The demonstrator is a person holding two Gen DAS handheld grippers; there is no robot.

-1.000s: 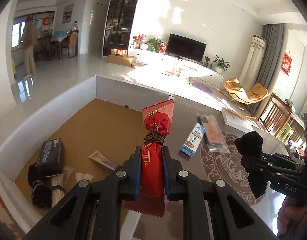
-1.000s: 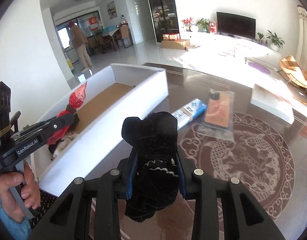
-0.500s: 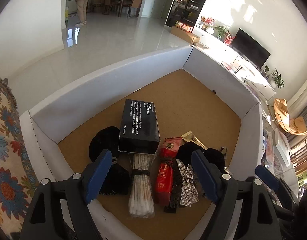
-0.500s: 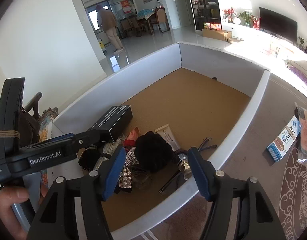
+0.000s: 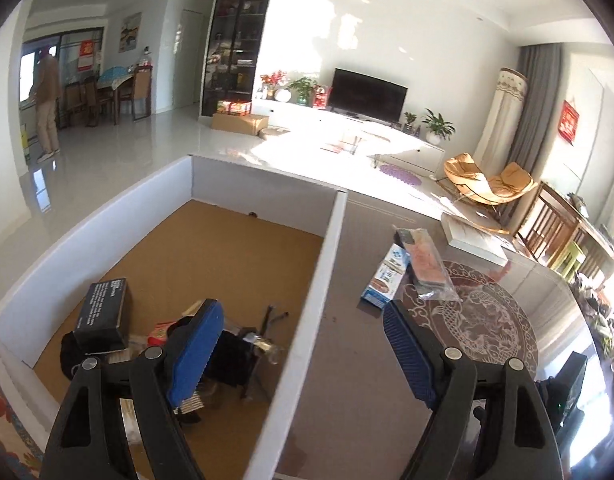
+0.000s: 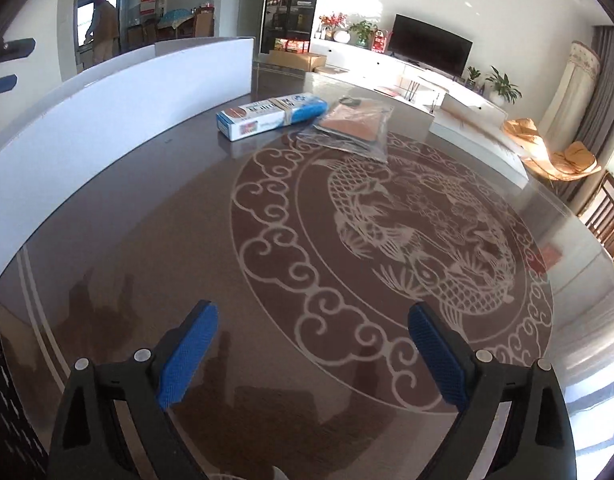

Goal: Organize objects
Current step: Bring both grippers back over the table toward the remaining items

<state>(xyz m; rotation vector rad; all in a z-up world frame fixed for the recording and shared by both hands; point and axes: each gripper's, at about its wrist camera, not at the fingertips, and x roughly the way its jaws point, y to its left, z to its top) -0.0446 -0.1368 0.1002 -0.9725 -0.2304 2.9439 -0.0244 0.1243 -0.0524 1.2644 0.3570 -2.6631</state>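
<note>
A white box with a brown floor (image 5: 331, 240) stands on the dark table (image 6: 267, 264). In its near corner lie a black carton (image 5: 103, 312), a red packet (image 5: 161, 330) and dark soft items (image 5: 231, 352). My left gripper (image 5: 303, 340) is open and empty, straddling the box's right wall. A blue-white carton (image 5: 385, 276) and a clear bag with an orange item (image 5: 427, 264) lie on the table; both also show in the right wrist view, carton (image 6: 271, 116) and bag (image 6: 355, 124). My right gripper (image 6: 311, 344) is open and empty above the table, well short of them.
A white flat box (image 5: 473, 236) lies at the table's far edge. The box's white wall (image 6: 107, 120) runs along the left of the right wrist view. Wooden chairs (image 5: 559, 228) stand at the right. A person (image 5: 47, 100) stands far off in the room.
Both grippers let go of their loads into the box, the red packet and the black soft item, and pulled back. The right one now faces the table, the left the box wall.
</note>
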